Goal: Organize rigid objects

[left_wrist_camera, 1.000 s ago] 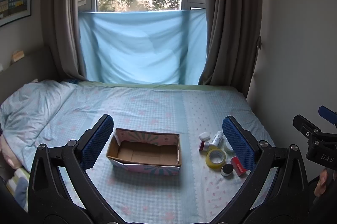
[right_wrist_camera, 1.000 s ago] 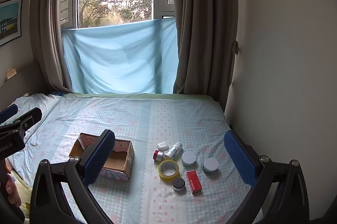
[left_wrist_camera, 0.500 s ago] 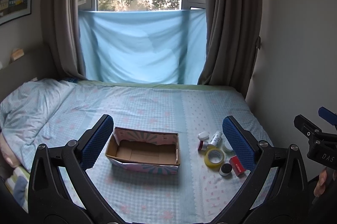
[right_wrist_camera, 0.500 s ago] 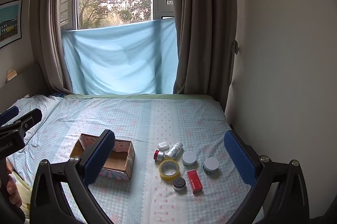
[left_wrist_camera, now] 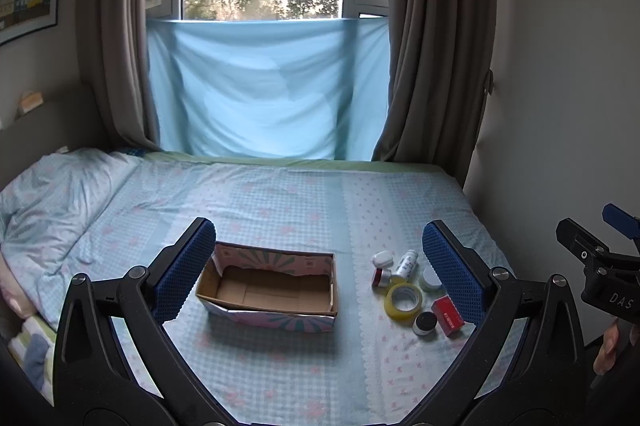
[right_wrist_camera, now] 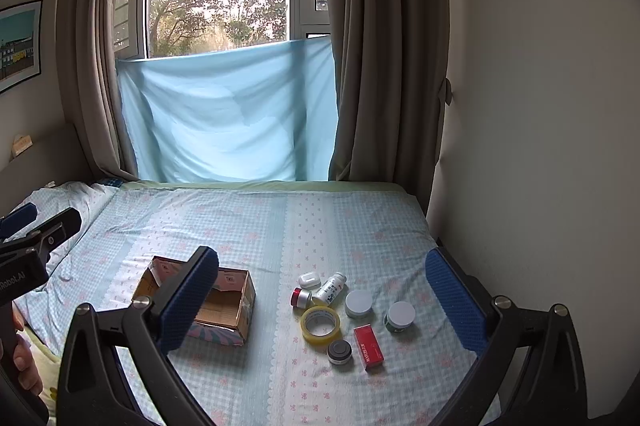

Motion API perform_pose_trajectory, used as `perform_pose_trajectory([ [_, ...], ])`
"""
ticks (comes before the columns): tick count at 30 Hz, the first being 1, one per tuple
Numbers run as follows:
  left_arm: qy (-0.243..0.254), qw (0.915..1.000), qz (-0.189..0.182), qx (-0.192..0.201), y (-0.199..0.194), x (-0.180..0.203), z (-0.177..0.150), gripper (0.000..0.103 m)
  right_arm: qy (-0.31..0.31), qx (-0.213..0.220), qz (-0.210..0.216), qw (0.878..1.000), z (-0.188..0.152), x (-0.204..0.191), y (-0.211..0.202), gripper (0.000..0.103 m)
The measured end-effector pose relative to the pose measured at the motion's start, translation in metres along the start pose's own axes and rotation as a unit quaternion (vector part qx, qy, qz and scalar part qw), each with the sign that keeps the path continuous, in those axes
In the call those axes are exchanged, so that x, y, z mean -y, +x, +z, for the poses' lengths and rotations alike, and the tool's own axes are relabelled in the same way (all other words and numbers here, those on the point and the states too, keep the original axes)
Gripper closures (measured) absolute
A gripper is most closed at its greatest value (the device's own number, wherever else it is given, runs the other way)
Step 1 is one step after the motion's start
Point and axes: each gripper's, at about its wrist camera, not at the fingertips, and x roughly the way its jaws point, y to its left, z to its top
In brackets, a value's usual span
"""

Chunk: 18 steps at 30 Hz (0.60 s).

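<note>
An open, empty cardboard box [left_wrist_camera: 272, 288] [right_wrist_camera: 224, 310] lies on the bed. To its right lies a cluster of small items: a yellow tape roll [left_wrist_camera: 404, 300] [right_wrist_camera: 320, 322], a red box [left_wrist_camera: 449, 314] [right_wrist_camera: 368, 346], a black-lidded jar [left_wrist_camera: 425, 322] [right_wrist_camera: 339, 351], a white bottle [left_wrist_camera: 406, 263] [right_wrist_camera: 330, 289], a red-capped jar [right_wrist_camera: 301, 297], a white case [right_wrist_camera: 309, 280] and two white-lidded jars [right_wrist_camera: 359, 303] [right_wrist_camera: 400, 316]. My left gripper [left_wrist_camera: 318, 258] is open and empty, above the box. My right gripper [right_wrist_camera: 320, 286] is open and empty, above the cluster.
The bed [left_wrist_camera: 280, 193] has a blue checked sheet, with a pillow [left_wrist_camera: 52, 193] at the left. A wall [right_wrist_camera: 540, 145] borders the bed's right side. Curtains and a blue cloth [left_wrist_camera: 264, 89] hang at the far window.
Both views have shifted slightly; the box and the items have not moved on the bed. Both grippers stay open.
</note>
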Motion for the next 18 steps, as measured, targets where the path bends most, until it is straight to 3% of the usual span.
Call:
perform_pose_trajectory([
  [18, -0.001, 0.9999, -0.001, -0.01, 0.0095, -0.0011, 0.0032, 0.0, 0.001, 0.003, -0.001, 1.0, 0.0014, 0.0007, 0.0033, 0.0],
])
